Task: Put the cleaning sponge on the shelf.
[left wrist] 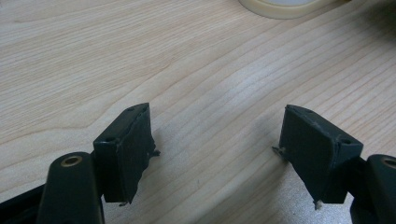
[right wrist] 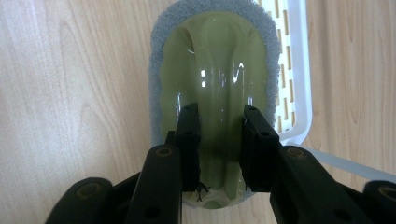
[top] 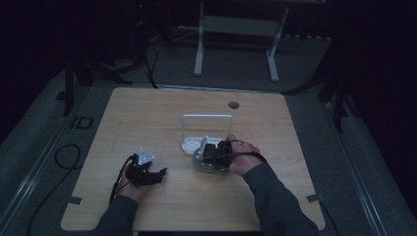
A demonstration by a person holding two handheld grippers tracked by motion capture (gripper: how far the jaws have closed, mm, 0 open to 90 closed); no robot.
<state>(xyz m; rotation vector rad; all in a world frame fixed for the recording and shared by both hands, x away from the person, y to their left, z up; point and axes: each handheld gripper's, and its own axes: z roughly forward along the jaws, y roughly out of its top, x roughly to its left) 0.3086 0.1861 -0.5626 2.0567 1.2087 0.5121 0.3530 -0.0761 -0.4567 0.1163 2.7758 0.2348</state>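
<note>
Two jaws of the right gripper [right wrist: 219,140] clamped on the green scrubber [right wrist: 215,70], its near end hidden; left gripper [left wrist: 217,149] agape

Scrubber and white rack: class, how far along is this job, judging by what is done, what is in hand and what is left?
Done: the right tongs are shut on the green scrubber, gripping its raised handle. In hand: the scrubber lies on the table beside the white rack, partly over its edge. Left, probably: moving it fully into or clear of the rack. The left tongs stand open, idle.
</note>
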